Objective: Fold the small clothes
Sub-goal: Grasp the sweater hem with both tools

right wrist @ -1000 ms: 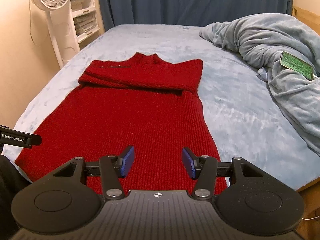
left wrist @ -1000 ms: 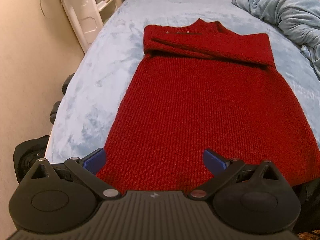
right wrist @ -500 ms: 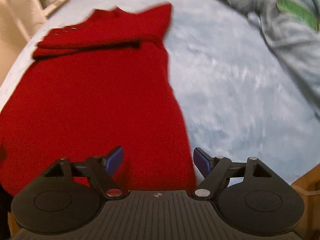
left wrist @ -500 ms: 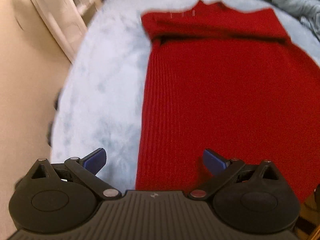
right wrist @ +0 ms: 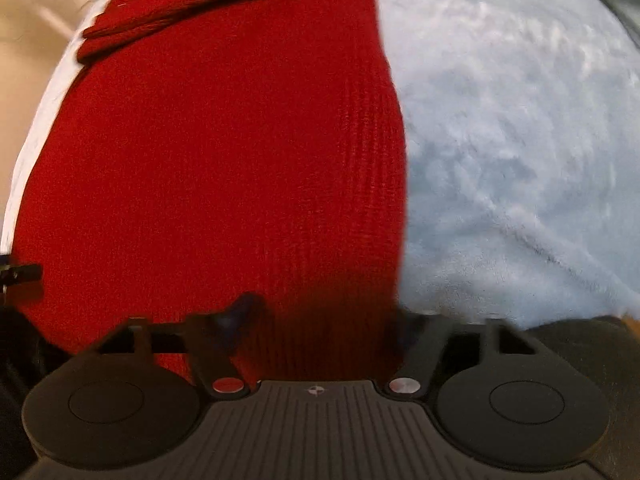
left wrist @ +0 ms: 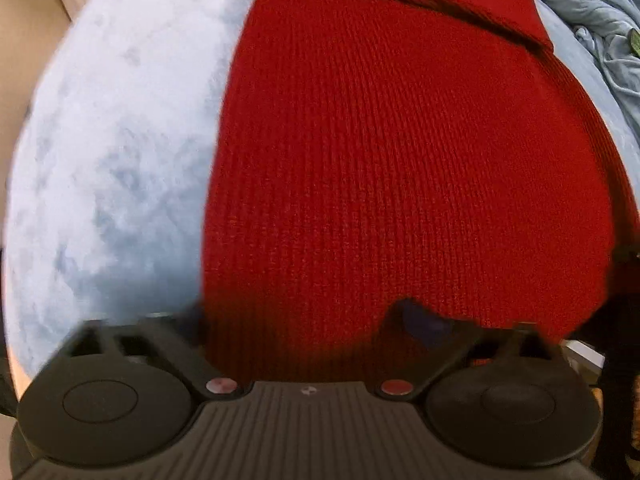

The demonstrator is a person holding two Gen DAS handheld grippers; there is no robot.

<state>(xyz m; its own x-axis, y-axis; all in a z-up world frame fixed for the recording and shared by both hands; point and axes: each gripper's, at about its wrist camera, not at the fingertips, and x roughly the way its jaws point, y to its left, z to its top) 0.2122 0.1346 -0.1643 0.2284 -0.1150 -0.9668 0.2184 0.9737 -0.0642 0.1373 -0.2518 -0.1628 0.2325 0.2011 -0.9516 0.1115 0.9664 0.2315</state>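
The red dress is a ribbed knit, matt and slightly fuzzy, lying on a bed covered in soft, plush pale-blue fleece with a faint sheen. The left gripper and right gripper are matt black plastic, ridged on the body, with small shiny metal pivot pins and dark blue fingers.
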